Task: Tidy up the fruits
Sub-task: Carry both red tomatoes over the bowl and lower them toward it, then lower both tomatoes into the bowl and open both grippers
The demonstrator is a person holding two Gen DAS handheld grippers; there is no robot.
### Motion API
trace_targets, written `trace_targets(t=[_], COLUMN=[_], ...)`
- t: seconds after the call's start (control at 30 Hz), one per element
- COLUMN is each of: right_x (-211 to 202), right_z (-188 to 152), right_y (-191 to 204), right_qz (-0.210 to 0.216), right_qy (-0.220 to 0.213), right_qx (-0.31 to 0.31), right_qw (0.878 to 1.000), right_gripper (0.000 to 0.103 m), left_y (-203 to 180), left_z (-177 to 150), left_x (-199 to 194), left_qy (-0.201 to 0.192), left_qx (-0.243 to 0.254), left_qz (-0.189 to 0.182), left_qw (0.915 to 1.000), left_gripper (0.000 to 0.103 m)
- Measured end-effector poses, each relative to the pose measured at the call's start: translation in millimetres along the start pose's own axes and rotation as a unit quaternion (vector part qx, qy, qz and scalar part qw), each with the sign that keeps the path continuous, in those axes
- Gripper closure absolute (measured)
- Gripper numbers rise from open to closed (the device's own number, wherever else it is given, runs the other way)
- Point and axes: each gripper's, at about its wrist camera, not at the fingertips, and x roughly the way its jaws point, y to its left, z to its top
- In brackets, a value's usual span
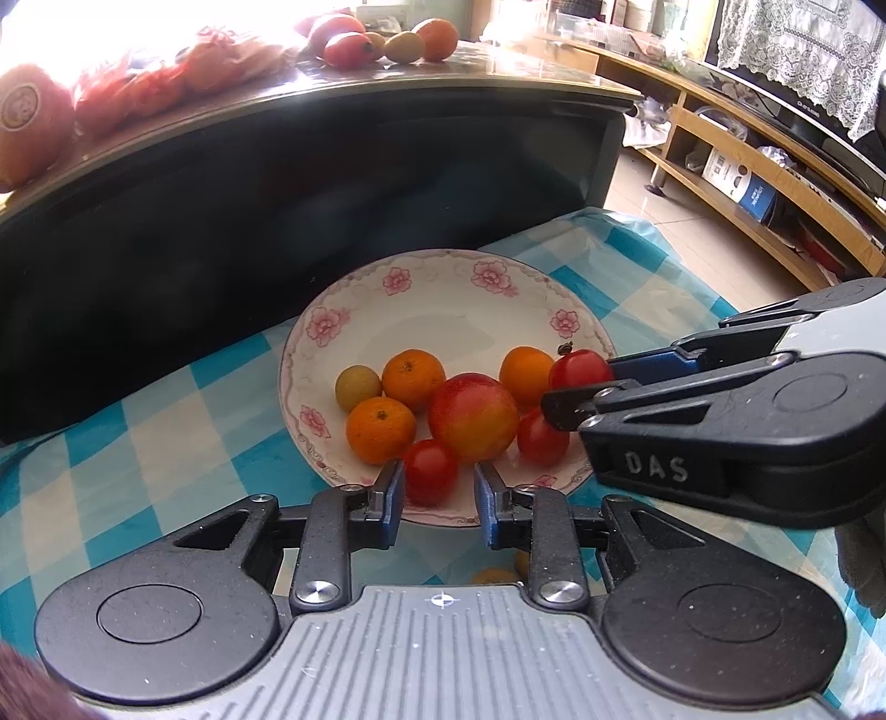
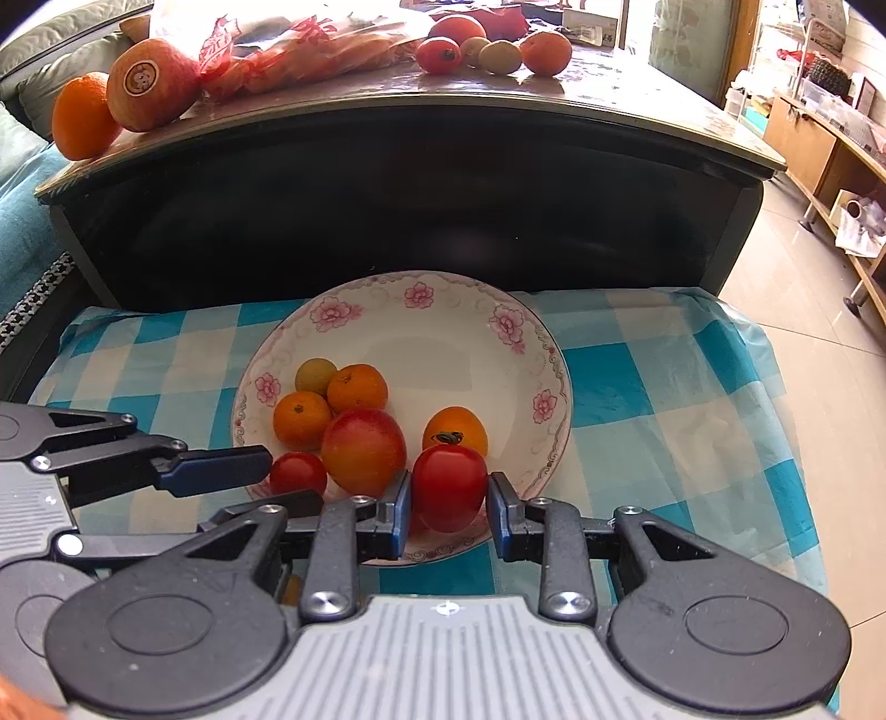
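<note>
A white plate with pink flowers [image 1: 443, 266] [image 2: 421, 282] stands on a blue-and-white checked cloth. On it lie three small oranges, a large red-yellow fruit [image 1: 473, 418] [image 2: 362, 451], a small yellow-green fruit [image 1: 357, 387] and red tomatoes. My right gripper [image 2: 449, 498] [image 1: 578, 385] is shut on a stemmed tomato [image 2: 449, 487] [image 1: 578, 368] over the plate's near right part. My left gripper [image 1: 440, 493] [image 2: 293, 482] stands at the near rim with a small tomato [image 1: 431, 471] [image 2: 298, 473] between its tips. The tomato touches the left pad, with a gap to the right pad.
Behind the plate rises a dark low table [image 2: 415, 183]. Its top carries more fruit [image 2: 493, 50], an orange [image 2: 83, 116], a large stickered fruit [image 2: 149, 83] and red bags. Tiled floor and a wooden shelf unit [image 1: 747, 166] lie to the right.
</note>
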Motion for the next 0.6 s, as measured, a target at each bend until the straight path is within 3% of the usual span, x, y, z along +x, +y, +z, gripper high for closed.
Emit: trace_targets(t=[0.6], right_x=[-3], right_z=[6], right_y=[-15], right_qz=[0.014], right_qy=[-0.013], right_qx=[0.036], right_qw=[0.999], right_gripper=[0.070], left_y=[3], left_z=[2], left_x=[-7], left_qy=[-0.010], left_qx=[-0.010], left_qz=[0.001], left_qw=[0.9999], left_gripper=[0.067])
